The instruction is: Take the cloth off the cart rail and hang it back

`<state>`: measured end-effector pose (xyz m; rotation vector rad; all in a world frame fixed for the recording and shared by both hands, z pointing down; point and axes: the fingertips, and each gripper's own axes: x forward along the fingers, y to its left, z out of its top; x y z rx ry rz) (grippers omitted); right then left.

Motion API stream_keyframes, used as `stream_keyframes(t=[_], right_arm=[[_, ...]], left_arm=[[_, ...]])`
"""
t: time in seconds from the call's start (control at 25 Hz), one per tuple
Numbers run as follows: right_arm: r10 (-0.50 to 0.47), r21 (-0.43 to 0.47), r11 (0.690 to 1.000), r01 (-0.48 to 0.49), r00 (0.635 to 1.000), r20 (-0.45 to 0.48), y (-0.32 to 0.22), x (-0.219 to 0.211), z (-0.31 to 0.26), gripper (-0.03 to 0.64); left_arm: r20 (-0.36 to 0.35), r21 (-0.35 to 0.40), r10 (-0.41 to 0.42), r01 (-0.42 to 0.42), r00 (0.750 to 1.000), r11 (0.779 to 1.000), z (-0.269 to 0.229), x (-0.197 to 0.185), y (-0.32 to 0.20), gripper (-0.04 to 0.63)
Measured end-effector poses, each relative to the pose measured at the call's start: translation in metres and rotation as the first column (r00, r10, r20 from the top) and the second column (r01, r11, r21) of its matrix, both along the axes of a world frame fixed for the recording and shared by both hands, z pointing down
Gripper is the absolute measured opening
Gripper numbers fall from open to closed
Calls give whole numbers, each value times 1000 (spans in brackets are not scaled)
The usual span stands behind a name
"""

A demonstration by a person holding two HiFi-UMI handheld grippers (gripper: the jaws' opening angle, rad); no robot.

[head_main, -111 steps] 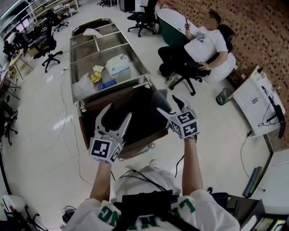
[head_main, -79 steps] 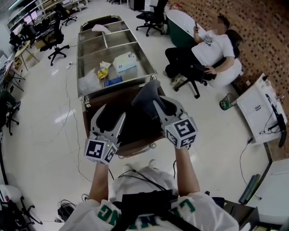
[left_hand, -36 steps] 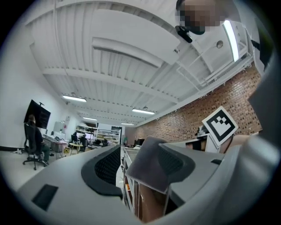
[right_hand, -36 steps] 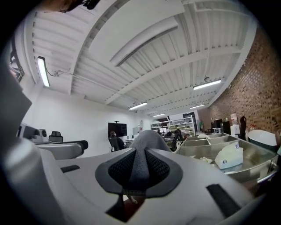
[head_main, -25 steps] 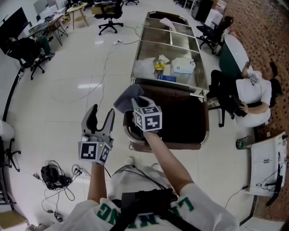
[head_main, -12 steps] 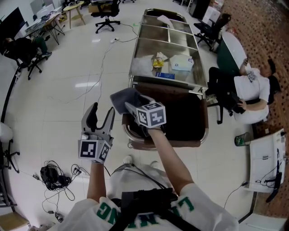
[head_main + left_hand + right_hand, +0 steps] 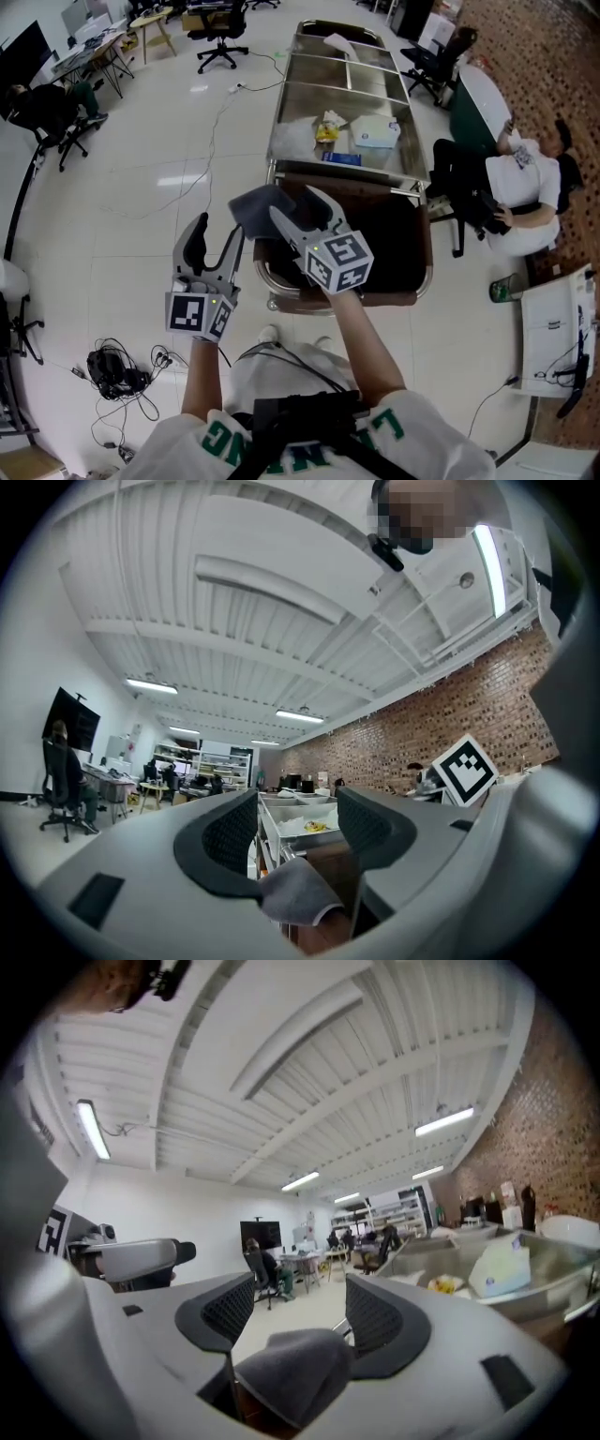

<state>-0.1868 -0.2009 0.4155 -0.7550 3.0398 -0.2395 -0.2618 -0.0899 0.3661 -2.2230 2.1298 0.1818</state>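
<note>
Though agape, two claws (image 7: 208, 246) (image 7: 296, 206), one cloth (image 7: 253, 208).

Cloth (image 7: 253, 206) just left of right gripper (image 7: 298, 208): its right edge is behind the near jaw. The rail (image 7: 277, 302) stretch under it is covered, contact unclear. Right gripper view: cloth's lower end hidden by claw body. Packets (image 7: 330, 129) on the cart tray (image 7: 309, 94) beyond the claw too small to identify.

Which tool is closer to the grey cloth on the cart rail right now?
Right. The right tool stands open right at the cloth; the left tool hangs off to its left, apart from it.
</note>
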Motion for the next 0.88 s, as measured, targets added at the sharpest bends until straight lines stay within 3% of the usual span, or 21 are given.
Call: stream_keyframes(t=[0.12,0.28,0.52,0.88], right_arm=[[64,149,986,-72,996,63,0,29,-34,328],[194,232,950,-209,977,86,-4,72,-54,328],[291,245,917,-315,948,128,-2,122,-66,328],[440,271,856,-440,896,66,-2,180,-51,325]], left_arm=[[4,2,31,-31,1000,1000,-3,12,-6,264],[21,10,76,-76,997,997,-2,28,-17,264],[73,15,151,-153,986,988,3,57,-34,264],[129,10,240,-243,962,970,7,113,-63,264]])
